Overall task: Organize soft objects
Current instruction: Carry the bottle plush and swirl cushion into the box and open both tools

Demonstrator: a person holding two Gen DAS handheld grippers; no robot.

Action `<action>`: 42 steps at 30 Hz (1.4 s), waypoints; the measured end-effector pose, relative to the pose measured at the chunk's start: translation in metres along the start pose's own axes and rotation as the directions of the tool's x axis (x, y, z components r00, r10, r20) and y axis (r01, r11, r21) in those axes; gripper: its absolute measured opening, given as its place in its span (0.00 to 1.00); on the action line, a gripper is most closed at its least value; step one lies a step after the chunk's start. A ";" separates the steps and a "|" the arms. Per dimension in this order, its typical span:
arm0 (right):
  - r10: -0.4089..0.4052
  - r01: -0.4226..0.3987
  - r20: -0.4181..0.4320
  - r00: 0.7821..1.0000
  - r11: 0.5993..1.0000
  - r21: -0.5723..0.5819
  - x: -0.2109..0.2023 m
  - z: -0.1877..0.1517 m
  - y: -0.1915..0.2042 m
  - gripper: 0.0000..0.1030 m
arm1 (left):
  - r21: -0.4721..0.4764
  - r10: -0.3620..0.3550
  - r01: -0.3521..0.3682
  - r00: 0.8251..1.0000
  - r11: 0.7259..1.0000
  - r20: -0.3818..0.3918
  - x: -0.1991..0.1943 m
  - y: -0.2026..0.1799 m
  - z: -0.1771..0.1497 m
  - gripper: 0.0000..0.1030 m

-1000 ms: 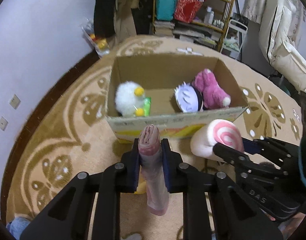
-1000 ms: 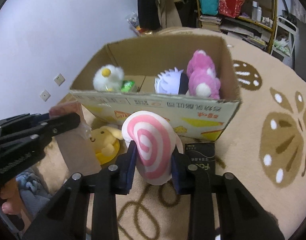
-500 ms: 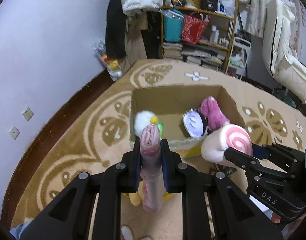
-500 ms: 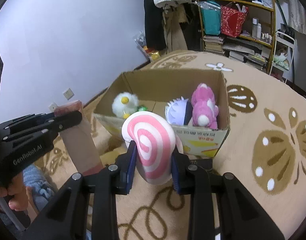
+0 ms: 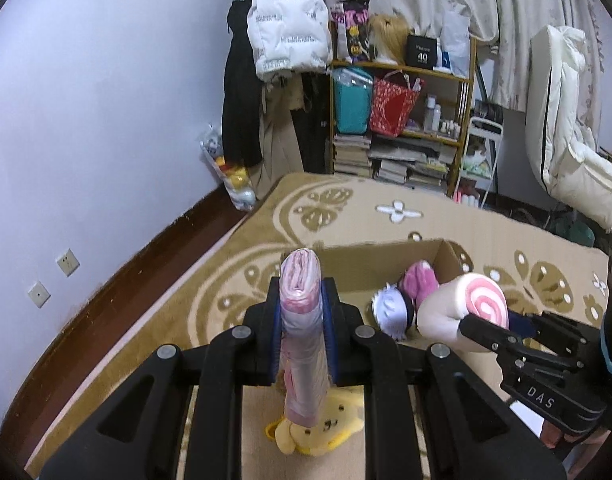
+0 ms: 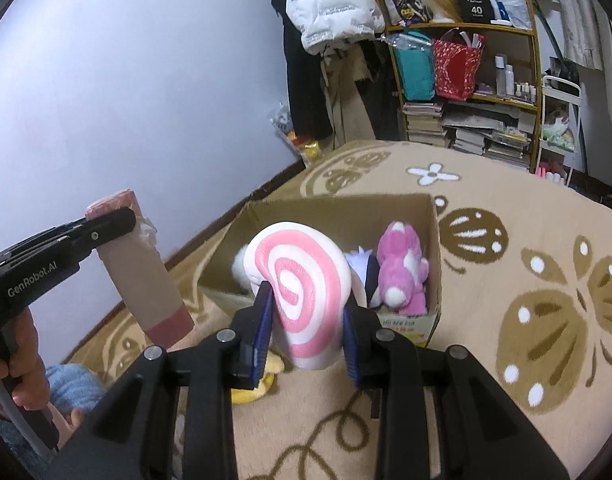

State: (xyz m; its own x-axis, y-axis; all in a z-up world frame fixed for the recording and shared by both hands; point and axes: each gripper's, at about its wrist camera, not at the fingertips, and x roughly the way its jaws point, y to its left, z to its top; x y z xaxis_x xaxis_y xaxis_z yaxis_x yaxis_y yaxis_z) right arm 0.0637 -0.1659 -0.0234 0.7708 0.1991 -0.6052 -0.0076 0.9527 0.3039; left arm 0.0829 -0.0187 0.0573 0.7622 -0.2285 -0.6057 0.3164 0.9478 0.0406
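My left gripper point(image 5: 302, 312) is shut on a long pink plush roll point(image 5: 302, 332), held upright above the carpet; the roll also shows in the right wrist view point(image 6: 142, 272). My right gripper point(image 6: 307, 320) is shut on a pink-and-white swirl plush point(image 6: 300, 284), also seen in the left wrist view point(image 5: 465, 312). Both are held high, in front of an open cardboard box point(image 6: 433, 240) holding a pink plush point(image 6: 399, 268), a white-and-black plush point(image 5: 389, 312) and a white fluffy toy point(image 6: 240, 266).
A yellow dog plush point(image 5: 313, 434) lies on the beige patterned carpet point(image 6: 545, 280) below the left gripper. A wooden shelf point(image 5: 401, 120) with bags and books and hanging coats point(image 5: 290, 28) stand at the back wall. White bedding point(image 5: 565, 128) is at the right.
Both grippers have risen and tilted up with their plush toys, so the box now looks smaller and lower and more of the room shows.
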 end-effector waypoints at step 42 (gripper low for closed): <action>-0.028 0.026 -0.075 0.997 0.999 -0.031 0.074 0.004 -0.021 0.47 | -0.177 -0.015 -0.012 0.989 0.984 -0.148 0.136 0.006 -0.013 0.20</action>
State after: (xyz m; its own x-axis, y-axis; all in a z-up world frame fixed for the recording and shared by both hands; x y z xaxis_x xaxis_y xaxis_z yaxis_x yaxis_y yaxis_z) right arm 0.1232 -0.1722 -0.0718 0.7207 0.1889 -0.6670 -0.0071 0.9641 0.2654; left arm 0.1814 -0.0412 -0.0349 0.6656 -0.2072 -0.7170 0.2021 0.9748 -0.0940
